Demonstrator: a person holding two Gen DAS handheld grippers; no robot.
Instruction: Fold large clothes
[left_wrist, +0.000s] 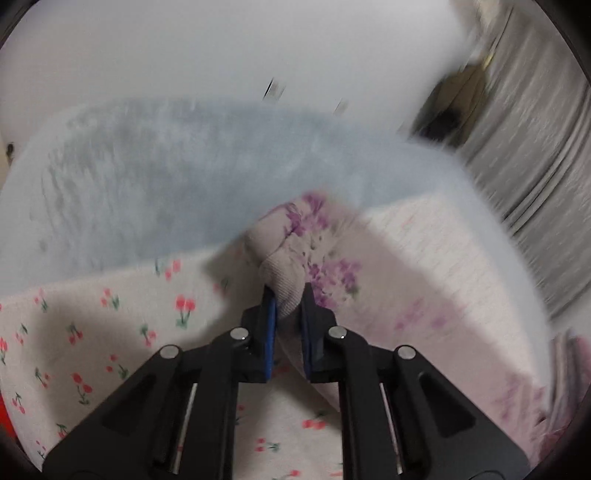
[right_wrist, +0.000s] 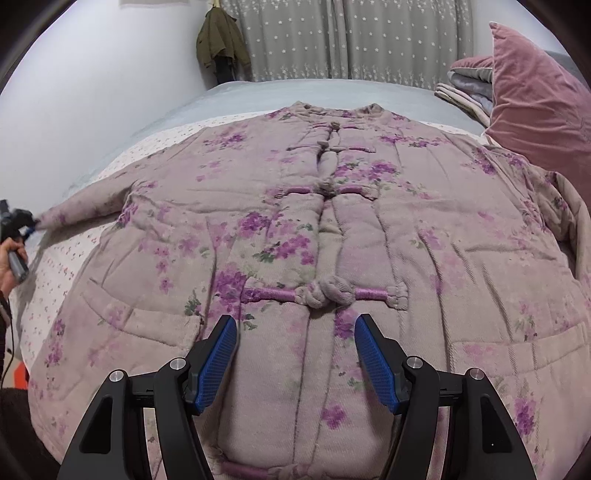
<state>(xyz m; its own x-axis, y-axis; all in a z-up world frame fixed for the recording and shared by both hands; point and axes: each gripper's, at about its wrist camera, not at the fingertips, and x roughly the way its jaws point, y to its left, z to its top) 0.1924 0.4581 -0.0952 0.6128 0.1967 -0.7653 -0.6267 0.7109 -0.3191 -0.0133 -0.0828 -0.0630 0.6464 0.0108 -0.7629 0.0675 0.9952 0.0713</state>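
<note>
A large padded jacket (right_wrist: 325, 229), pale mauve with purple flowers and knotted fastenings down the front, lies face up and spread flat on a bed (right_wrist: 258, 88). Under it is a white sheet printed with small red cherries (left_wrist: 92, 332), and beyond that a pale blue cover reaching to the bed's far edge. The collar points toward the far edge and the hem lies along the near edge.

The left gripper (left_wrist: 288, 295) has its 2 fingers pressed onto the ribbed cuff of 1 sleeve (left_wrist: 295, 258), at the bed's left edge. The cuff is bunched between the blue pads. The left wrist view is blurred, which suggests the gripper is moving. From the right wrist view, that sleeve (right_wrist: 85, 206) stretches straight out from the body of the jacket.

The right gripper (right_wrist: 295, 354) hovers above the lower front of the jacket, near the hem, with its fingers spread wide and nothing between them.

A pink velvet cushion (right_wrist: 535, 103) and folded blankets (right_wrist: 465, 92) sit at the bed's far right corner. The other sleeve lies crumpled at the right edge.

The step appears to be the first fold: bringing the held sleeve inward. The next move likely calls for carrying the cuff across the chest and laying it flat, without dragging the body out of line.
</note>
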